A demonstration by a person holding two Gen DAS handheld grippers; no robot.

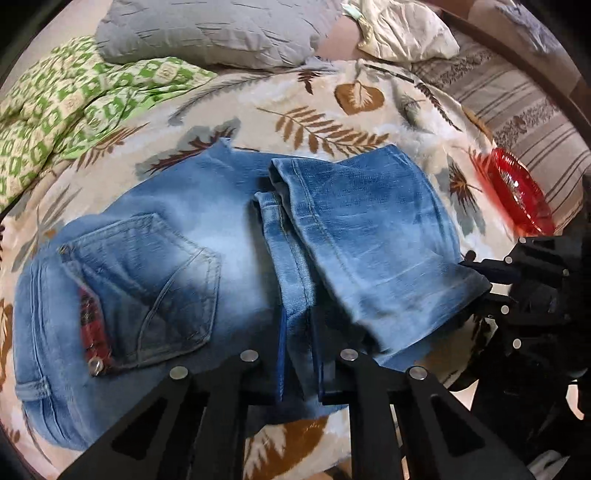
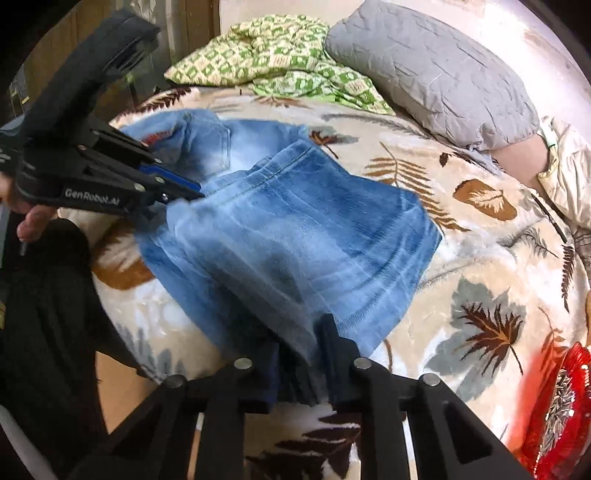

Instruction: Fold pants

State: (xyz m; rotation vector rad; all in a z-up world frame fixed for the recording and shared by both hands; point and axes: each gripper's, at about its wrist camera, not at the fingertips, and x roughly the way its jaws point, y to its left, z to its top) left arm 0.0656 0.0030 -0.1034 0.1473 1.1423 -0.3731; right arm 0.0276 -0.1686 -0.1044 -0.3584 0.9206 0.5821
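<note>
Faded blue jeans (image 1: pixel 369 240) lie on a leaf-print blanket (image 1: pixel 332 110), with the legs doubled over the seat part. The back pocket (image 1: pixel 159 288) and a red plaid waist lining (image 1: pixel 92 325) face up at the left. My left gripper (image 1: pixel 299 373) is shut on the near edge of the denim, which runs up between its fingers. In the right wrist view the left gripper (image 2: pixel 192 194) bites the jeans (image 2: pixel 295 240) from the left. My right gripper (image 2: pixel 301 369) is shut on the folded end of the legs, and it shows as the right gripper (image 1: pixel 476 269) in the left wrist view.
A grey pillow (image 1: pixel 207 33) and a green patterned cloth (image 1: pixel 66 110) lie at the far side of the bed. A red glass dish (image 2: pixel 561 406) sits on the blanket to the right of the jeans. A hand (image 2: pixel 33 221) and a dark sleeve are at the left edge.
</note>
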